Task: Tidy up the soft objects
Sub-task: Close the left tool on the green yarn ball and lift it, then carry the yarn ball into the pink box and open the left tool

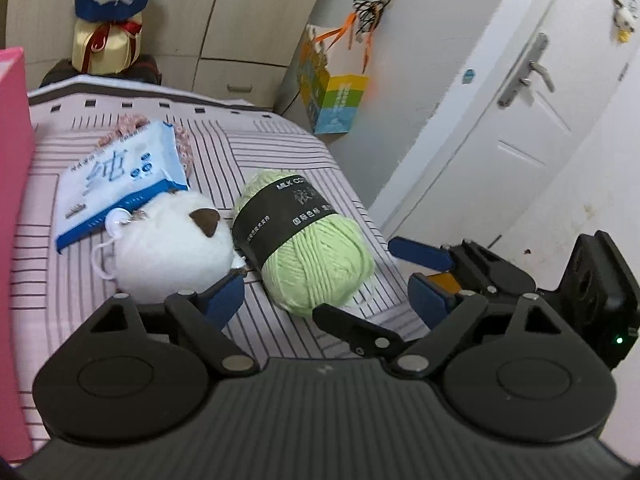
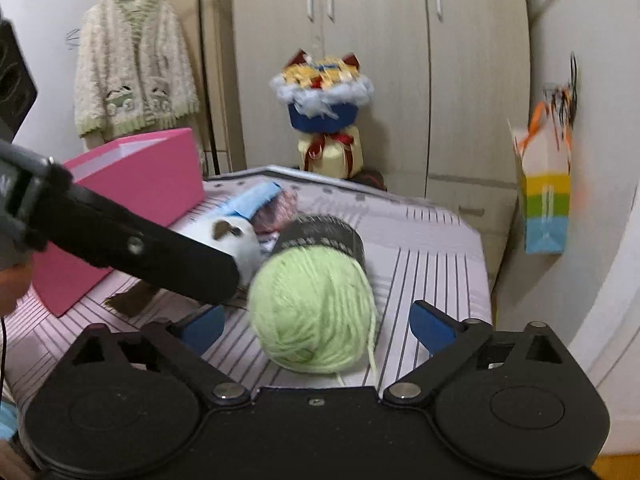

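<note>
Surface: we see a bed with a pink striped cover (image 1: 280, 152), things lying on it.
Green yarn: light green ball of yarn with a black paper band (image 1: 304, 240) lies on the cover at centre, band end toward 11 o'clock; in the right wrist view (image 2: 316, 304) it sits between the blue pads.
White plush: round white fluffy toy with a brown ear (image 1: 172, 244) at 9 o'clock of the yarn, touching it.
Tissue pack: flat blue-and-white soft packet (image 1: 120, 184) at 11 o'clock of the plush, on a pinkish yarn ball (image 1: 184, 144).
Pink box: open pink cardboard box (image 2: 132, 208) at 10 o'clock of the yarn, right wrist view.
Left gripper (image 1: 328, 300): jaws wide, we see nothing held.
Right gripper (image 2: 316, 328): jaws wide, either side of the green yarn, not closed on it.
</note>
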The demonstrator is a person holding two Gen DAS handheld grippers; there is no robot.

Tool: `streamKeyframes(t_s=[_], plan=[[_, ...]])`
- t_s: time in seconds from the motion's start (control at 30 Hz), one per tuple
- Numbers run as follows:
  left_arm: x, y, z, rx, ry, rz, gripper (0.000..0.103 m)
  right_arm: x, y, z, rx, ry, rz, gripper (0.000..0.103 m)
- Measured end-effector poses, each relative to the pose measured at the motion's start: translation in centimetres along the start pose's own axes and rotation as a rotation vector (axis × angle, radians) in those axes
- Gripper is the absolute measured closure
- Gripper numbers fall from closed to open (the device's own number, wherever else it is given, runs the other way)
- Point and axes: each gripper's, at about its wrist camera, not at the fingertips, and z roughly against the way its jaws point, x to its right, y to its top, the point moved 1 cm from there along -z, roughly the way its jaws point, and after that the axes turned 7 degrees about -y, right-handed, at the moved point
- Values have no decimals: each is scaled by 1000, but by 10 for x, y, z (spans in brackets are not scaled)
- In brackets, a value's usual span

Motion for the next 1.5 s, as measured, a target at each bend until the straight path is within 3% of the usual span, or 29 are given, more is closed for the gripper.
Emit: streamKeyframes(t_s=[0.37, 0.4, 0.43, 0.47, 0.57, 0.73, 0.9, 1.1, 1.27, 1.5], plan=[[-12, -4, -33, 30, 23, 85, 28, 19, -5, -32, -87, 150, -124, 3], [-13, -6, -35, 30, 23, 97, 35, 17, -5, -33, -90, 156, -123, 4], [-14, -8, -36, 32, 26, 106, 42, 15, -5, -34, -96, 162, -119, 9], [-14, -9, -38, 36, 24, 106, 42, 13, -5, -34, -101, 163, -114, 15], [-12, -13, -38, 50, 24, 98, 45, 3, -7, -33, -105, 119, -73, 33], [-10, -15, -36, 54, 1, 85, 46, -10, -8, -23, -75, 56, -14, 42], [-6, -23, -30, 53, -21, 74, 46, -24, -14, -9, -45, -14, 1, 44], [6, -34, -21, 52, -2, 25, 45, -36, -23, 6, -22, -68, -69, 46], [16, -42, -9, 72, 70, -21, 45, -47, -25, 11, -1, -77, -95, 46], [22, -49, 20, 51, 55, -48, 45, -64, -25, 33, 8, -64, -92, 46]])
